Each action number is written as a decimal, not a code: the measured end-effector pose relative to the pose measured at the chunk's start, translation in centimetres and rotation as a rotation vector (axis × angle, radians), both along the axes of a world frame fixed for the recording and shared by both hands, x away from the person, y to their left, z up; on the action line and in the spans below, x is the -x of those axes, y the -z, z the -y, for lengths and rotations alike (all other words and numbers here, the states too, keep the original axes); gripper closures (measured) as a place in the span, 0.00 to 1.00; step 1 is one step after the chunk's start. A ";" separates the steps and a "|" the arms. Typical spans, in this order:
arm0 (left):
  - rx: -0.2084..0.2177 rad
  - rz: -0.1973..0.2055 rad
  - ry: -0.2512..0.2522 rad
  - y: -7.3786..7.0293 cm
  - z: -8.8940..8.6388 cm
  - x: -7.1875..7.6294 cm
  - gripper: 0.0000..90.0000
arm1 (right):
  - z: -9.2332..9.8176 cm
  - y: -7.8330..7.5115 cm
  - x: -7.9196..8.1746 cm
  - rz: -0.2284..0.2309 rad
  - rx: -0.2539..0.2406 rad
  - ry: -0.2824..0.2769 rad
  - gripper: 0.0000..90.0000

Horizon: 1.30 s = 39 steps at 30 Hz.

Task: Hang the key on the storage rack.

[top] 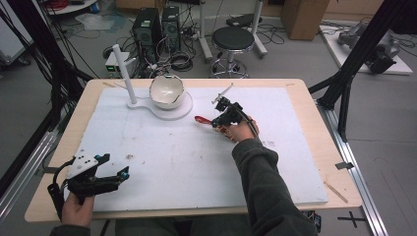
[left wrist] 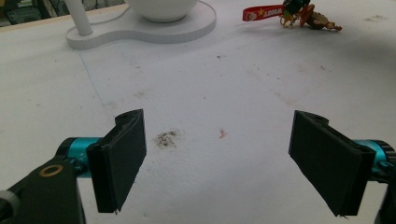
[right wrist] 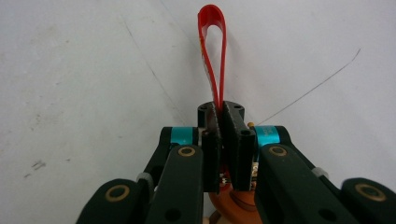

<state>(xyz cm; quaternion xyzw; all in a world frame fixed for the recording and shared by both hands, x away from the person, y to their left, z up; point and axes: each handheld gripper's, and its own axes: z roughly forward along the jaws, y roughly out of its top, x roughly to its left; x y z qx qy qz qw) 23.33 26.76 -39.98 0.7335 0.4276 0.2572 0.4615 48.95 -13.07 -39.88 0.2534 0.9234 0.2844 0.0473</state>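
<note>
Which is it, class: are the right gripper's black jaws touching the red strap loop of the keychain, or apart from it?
Touching. The right gripper view shows the right gripper with both jaws pressed together on the red strap loop, no gap either side.

Grey concrete floor [top: 295, 54] all round a light wooden table [top: 314, 132] topped with a stained white sheet [top: 162, 162]. At twelve o'clock, beyond the far edge, a black round stool [top: 232, 38] on a chrome base. At eleven o'clock, two black computer towers [top: 156, 27] amid tangled cables [top: 179, 61], plus a small white box [top: 112, 63]. At one o'clock, a cardboard box [top: 305, 17]. At two o'clock, a white board [top: 344, 54] carrying grey machinery. Black frame struts [top: 361, 46] at three and nine o'clock. Even, soft light; no hard shadows.
</note>
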 end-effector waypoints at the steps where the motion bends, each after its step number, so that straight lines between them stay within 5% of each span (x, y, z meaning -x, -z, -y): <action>1: 0.001 -0.001 0.001 0.0 0.0 0.0 0.22 | 0.1 -0.2 0.1 -0.003 -0.007 0.009 0.95; 39: 0.000 0.002 -0.003 0.0 0.1 0.0 0.22 | 1.6 -4.9 3.4 0.064 -0.368 -0.026 0.95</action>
